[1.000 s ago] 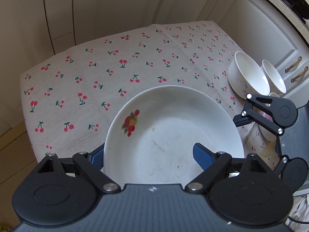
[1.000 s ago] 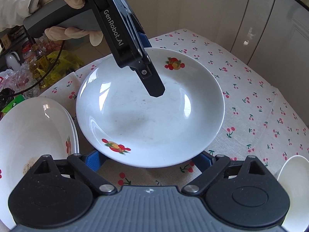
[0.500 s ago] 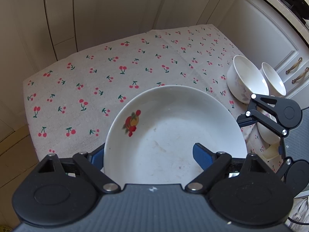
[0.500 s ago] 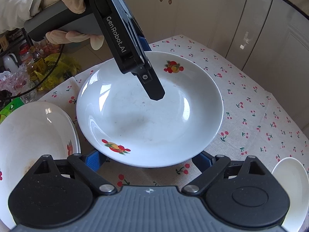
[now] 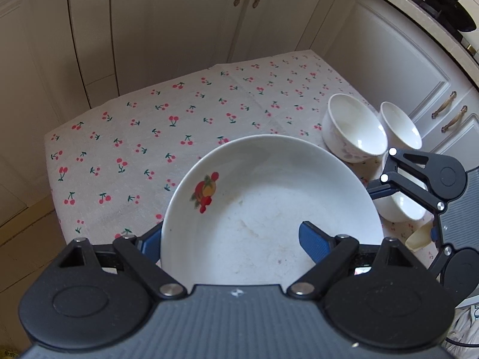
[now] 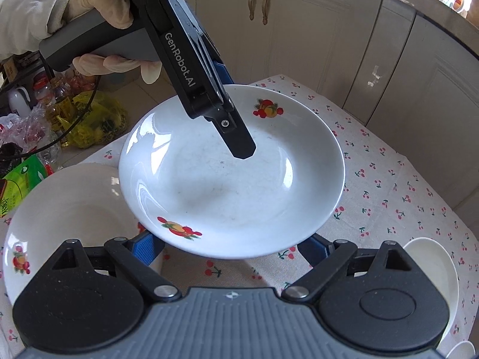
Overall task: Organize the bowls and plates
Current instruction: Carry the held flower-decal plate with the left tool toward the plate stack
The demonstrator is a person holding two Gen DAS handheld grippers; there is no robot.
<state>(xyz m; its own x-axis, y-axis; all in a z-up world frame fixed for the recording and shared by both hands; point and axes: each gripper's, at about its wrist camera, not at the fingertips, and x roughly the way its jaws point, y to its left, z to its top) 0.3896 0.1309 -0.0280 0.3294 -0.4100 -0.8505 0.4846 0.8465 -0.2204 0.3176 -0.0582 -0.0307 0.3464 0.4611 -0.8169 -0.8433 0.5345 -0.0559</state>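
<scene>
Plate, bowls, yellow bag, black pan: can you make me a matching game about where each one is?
Things:
1. plate
2. bowls
3. yellow bag
4. black pan

Places:
A. on the floor
B. gripped in the left tool
C. up on the counter
D. standing on the cherry cloth

Pairs: 1-B, 2-D, 3-A, 4-C

1. Your left wrist view looks steeply down, close over the plate (image 5: 269, 209), toward cupboards at the top of the frame.
2. Your right wrist view does likewise from the opposite rim.
3. Both share the plate and the cherry tablecloth (image 6: 389, 185).
</scene>
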